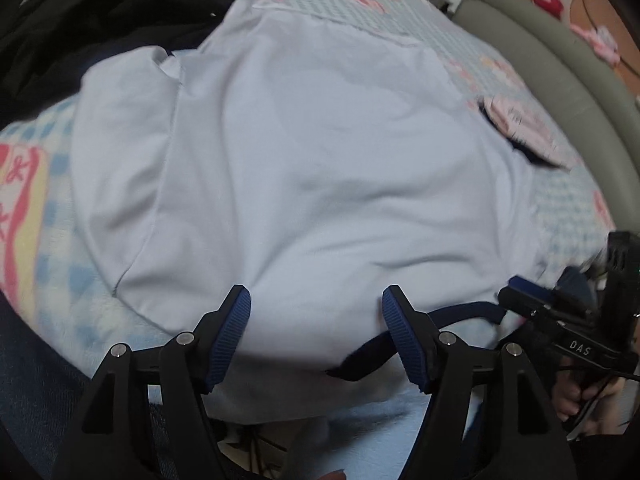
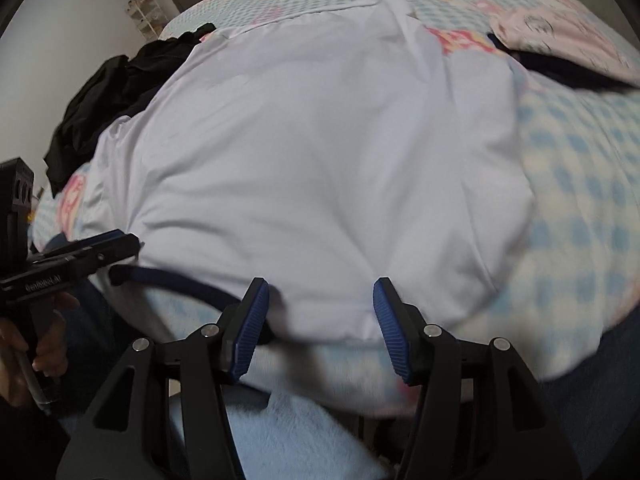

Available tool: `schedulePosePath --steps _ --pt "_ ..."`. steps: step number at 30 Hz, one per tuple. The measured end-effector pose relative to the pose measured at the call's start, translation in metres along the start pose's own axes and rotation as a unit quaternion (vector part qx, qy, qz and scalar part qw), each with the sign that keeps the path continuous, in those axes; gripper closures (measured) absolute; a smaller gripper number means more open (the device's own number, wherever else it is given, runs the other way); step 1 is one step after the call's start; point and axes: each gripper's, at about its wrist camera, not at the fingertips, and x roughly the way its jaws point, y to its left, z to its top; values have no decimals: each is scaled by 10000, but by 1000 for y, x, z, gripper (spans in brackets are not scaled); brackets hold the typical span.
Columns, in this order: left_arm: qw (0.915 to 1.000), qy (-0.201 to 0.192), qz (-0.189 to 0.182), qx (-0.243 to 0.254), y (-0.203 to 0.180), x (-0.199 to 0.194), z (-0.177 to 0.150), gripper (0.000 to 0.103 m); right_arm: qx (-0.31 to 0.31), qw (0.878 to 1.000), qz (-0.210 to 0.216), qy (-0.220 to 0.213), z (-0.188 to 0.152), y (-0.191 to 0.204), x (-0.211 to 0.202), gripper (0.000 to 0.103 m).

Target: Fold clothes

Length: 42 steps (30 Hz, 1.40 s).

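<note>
A white shirt (image 1: 304, 168) lies spread flat on a bed with a blue checked blanket (image 2: 580, 184). Its dark blue collar (image 1: 460, 314) is at the near edge, close to the person.

The left hand-held gripper (image 1: 316, 336) hovers over the near edge of the shirt, to the left of the collar. Its two fingers are wide apart and hold nothing; the white cloth shows between them. The right finger tip is just beside the collar band.

The right hand-held gripper (image 2: 320, 320) is also over the near edge of the shirt, on the right side of the collar. Its fingers are spread open too, with white cloth between them and nothing gripped. Whether the tips touch the cloth I cannot tell.

Each gripper shows at the side of the other camera's view, near the collar.

A pile of black clothes (image 2: 116, 92) lies at the far left corner of the shirt. A pink folded garment (image 2: 568, 36) lies on the blanket at the far right, apart from the shirt.
</note>
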Motion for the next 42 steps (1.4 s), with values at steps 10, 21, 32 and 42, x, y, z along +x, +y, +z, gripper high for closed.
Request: schedulePosePath --steps 10,21,32,42 --pt "9983 -395 421 110 -2 10 53 29 -534 9974 -274 -395 58 37 6 40" --pt "9988 -400 197 -205 29 -8 32 31 -518 9972 -501 -198 18 9 -5 43" --pt "9971 -211 568 467 7 32 77 30 -948 9931 -418 -557 104 56 28 38" --pt "9962 -704 501 129 47 -16 105 42 -996 9920 -742 -229 99 21 25 38"
